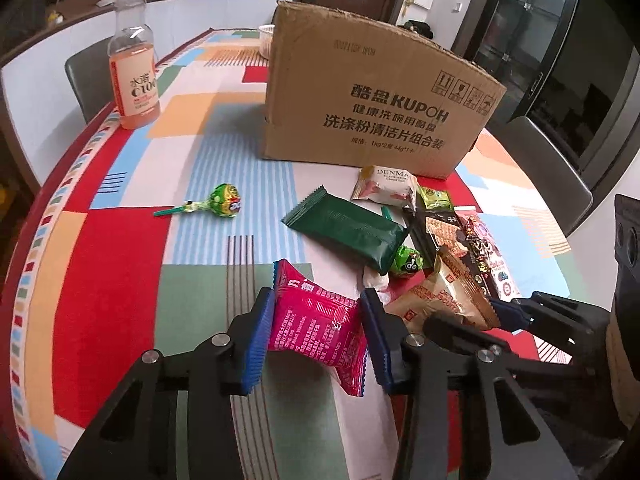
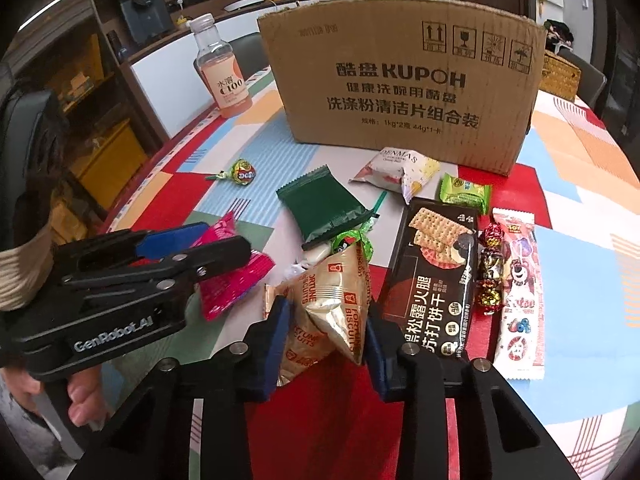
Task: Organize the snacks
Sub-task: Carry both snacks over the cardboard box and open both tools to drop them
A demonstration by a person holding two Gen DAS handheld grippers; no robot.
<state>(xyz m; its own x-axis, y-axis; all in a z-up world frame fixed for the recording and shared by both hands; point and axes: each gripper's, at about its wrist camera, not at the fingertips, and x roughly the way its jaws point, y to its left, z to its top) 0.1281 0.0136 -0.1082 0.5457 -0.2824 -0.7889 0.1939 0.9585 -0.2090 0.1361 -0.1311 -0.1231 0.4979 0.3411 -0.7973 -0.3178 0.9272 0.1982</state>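
from the left wrist we see our left gripper point(image 1: 316, 334) with its blue pads pinched on a crinkly pink foil snack packet point(image 1: 316, 320), which bulges between them above the colourful patchwork tablecloth point(image 1: 120, 248). ahead lies a dark green foil pouch point(image 1: 344, 232), a green-wrapped lollipop point(image 1: 224, 205) off alone to its left, and behind them a brown cardboard box point(image 1: 376, 100) with a peach drink bottle point(image 1: 134, 68) well apart. over to the right wrist: our right gripper point(image 2: 326, 336) squeezes a gold fortune biscuit bag point(image 2: 328, 304), just beside a black cracker pack point(image 2: 436, 280) and a pink cartoon-bear candy stick point(image 2: 520, 292).
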